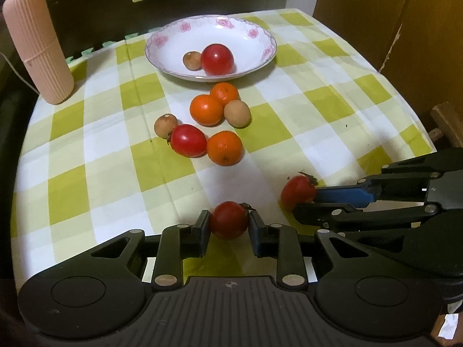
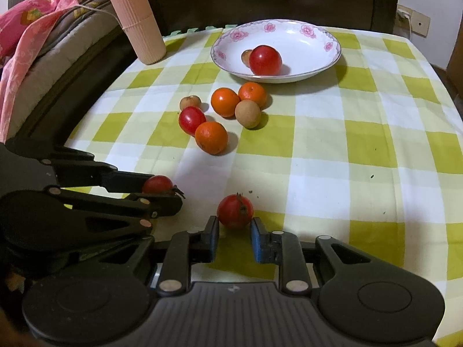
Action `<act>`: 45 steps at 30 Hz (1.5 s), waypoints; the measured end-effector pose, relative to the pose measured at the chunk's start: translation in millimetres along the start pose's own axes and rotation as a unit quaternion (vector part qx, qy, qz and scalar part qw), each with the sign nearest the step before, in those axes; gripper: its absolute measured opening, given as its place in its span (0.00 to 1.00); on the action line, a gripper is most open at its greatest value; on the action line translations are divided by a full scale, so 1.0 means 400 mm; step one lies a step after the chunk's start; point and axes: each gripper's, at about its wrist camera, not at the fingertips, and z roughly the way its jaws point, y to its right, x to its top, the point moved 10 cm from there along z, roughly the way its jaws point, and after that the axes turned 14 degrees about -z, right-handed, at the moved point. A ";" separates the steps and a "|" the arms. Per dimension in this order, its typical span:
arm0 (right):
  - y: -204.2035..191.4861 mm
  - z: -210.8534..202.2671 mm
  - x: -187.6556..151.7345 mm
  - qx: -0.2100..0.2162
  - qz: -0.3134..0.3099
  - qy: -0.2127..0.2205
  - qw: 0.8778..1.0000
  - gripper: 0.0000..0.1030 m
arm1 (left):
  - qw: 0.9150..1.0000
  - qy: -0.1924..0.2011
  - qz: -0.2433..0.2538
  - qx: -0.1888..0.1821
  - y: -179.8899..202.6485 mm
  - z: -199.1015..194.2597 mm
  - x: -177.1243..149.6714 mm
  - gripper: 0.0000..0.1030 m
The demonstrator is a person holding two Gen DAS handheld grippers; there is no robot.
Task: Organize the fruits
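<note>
Left claw (image 1: pixel 229 227): pinching a red tomato (image 1: pixel 228 219). Right claw (image 2: pixel 234 232): spread around a second stemmed tomato (image 2: pixel 235 210), contact unclear. Both on table (image 2: pixel 361 144).

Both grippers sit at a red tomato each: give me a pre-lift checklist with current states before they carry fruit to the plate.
1. Left gripper straddles the near red stemmed tomato, pads touching both sides: ok.
2. Right gripper centred on the other red stemmed tomato: not ok, only its tips flank the fruit, and the jaws are not closed on it.
3. Grippers apart from each other: ok, close but not touching.
4. White flower-rimmed plate has free room beside its red tomato and small brown fruit: ok.
5. Path past the loose orange mandarins: cannot tell.
</note>
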 end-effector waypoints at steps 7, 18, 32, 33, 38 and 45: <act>-0.002 -0.005 0.012 0.006 0.006 0.006 1.000 0.12 | 1.000 -0.004 -0.004 -0.004 0.000 0.003 0.001 0.35; 0.064 -0.006 0.005 0.027 0.102 0.005 0.994 0.18 | 1.000 -0.010 -0.010 -0.015 -0.002 0.001 -0.001 0.35; 0.055 0.031 0.030 0.027 0.090 -0.004 0.996 0.29 | 1.000 -0.022 -0.007 -0.016 -0.006 0.010 -0.015 0.37; 0.056 0.033 0.035 0.025 0.091 -0.003 0.996 0.29 | 1.000 -0.023 -0.004 -0.015 -0.004 0.012 -0.018 0.37; 0.046 0.052 0.062 0.025 0.089 -0.002 0.996 0.29 | 1.000 -0.025 0.004 -0.013 0.000 0.018 -0.027 0.40; 0.039 0.070 0.093 0.025 0.092 0.005 0.995 0.32 | 1.000 -0.026 0.005 -0.014 0.002 0.021 -0.028 0.43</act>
